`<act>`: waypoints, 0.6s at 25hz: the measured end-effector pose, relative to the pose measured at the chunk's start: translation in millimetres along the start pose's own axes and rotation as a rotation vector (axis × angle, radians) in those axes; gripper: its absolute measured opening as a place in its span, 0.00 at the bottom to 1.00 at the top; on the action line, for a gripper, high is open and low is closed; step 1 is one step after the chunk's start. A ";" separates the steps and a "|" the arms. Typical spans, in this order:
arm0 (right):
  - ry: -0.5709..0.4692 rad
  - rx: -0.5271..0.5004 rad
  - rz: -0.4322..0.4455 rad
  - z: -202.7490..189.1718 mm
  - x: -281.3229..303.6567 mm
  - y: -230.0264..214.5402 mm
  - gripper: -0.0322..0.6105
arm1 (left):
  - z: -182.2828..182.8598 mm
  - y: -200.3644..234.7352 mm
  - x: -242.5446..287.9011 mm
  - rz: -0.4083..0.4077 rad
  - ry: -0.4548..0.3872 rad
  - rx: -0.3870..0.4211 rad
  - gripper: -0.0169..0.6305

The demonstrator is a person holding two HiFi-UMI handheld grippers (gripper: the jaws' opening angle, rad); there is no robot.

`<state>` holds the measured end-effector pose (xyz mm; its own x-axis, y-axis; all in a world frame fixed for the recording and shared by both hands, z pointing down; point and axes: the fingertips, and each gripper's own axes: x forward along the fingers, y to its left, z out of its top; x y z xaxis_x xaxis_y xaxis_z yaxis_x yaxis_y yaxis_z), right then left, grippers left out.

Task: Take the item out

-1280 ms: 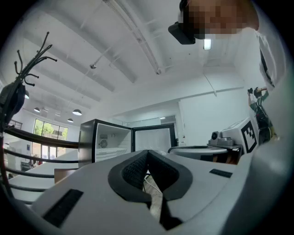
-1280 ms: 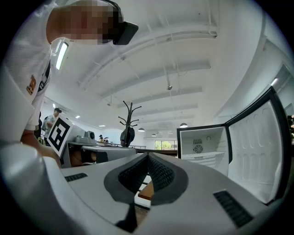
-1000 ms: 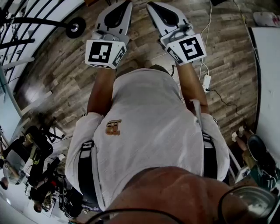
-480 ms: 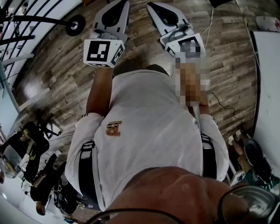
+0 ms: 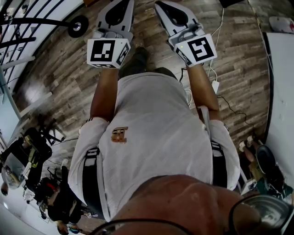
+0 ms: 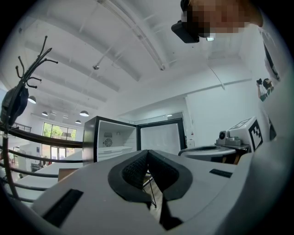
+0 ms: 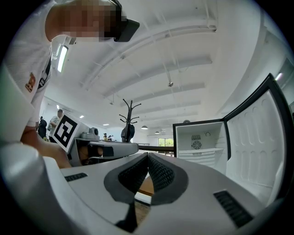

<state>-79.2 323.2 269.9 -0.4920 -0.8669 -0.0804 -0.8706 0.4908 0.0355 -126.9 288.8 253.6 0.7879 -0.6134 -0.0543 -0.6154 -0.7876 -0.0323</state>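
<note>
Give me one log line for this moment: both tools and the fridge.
left tool: shut, empty | right tool: shut, empty | fridge: open, ahead of both tools

Roomy lab or test hall: white beamed ceiling (image 6: 115, 55), plank floor (image 5: 239, 69) with trailing cables (image 5: 229, 103), open fridge (image 6: 110, 142) beyond the jaws, coat stand (image 7: 128, 114).

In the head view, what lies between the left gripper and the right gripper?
Bare wooden floor separates the left gripper and the right gripper in the head view; lower in the picture, the person's dark foot shows.
</note>
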 end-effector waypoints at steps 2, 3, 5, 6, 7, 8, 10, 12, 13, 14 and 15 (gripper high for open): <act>0.005 -0.005 -0.003 -2.5 5.0 -7.7 0.10 | -2.2 5.0 9.3 -0.002 -0.002 -0.001 0.05; 0.008 -0.007 -0.006 -3.9 7.3 -13.2 0.10 | -3.4 7.0 15.3 -0.003 -0.004 -0.002 0.05; 0.014 -0.010 -0.010 -7.1 12.8 -26.4 0.10 | -6.3 11.4 29.4 -0.005 -0.008 -0.005 0.05; 0.016 -0.012 -0.011 -8.6 17.1 -33.2 0.10 | -7.8 14.9 36.8 -0.005 -0.010 -0.007 0.05; 0.018 -0.014 -0.013 -10.0 22.9 -39.6 0.10 | -9.1 19.9 44.0 -0.006 -0.012 -0.007 0.05; 0.021 -0.017 -0.014 -11.3 30.3 -45.6 0.10 | -10.2 26.5 50.8 -0.006 -0.013 -0.008 0.05; 0.027 -0.021 -0.015 -14.0 47.5 -56.4 0.10 | -12.3 42.1 63.9 -0.004 -0.015 -0.009 0.05; 0.034 -0.022 -0.014 -17.7 64.3 -67.5 0.10 | -15.3 57.7 77.5 -0.001 -0.014 -0.011 0.05; 0.037 -0.022 -0.013 -19.6 72.2 -73.7 0.10 | -17.3 64.9 84.8 0.000 -0.012 -0.013 0.05; 0.036 -0.021 -0.013 -21.5 80.0 -80.5 0.10 | -19.5 71.8 92.5 0.001 -0.009 -0.014 0.05; 0.033 -0.019 -0.014 -23.2 87.4 -87.7 0.10 | -21.9 78.2 100.3 0.002 -0.007 -0.015 0.05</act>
<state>-46.1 202.3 282.8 -0.4793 -0.8764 -0.0479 -0.8773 0.4769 0.0538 -95.6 164.4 267.4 0.7863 -0.6149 -0.0612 -0.6167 -0.7870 -0.0168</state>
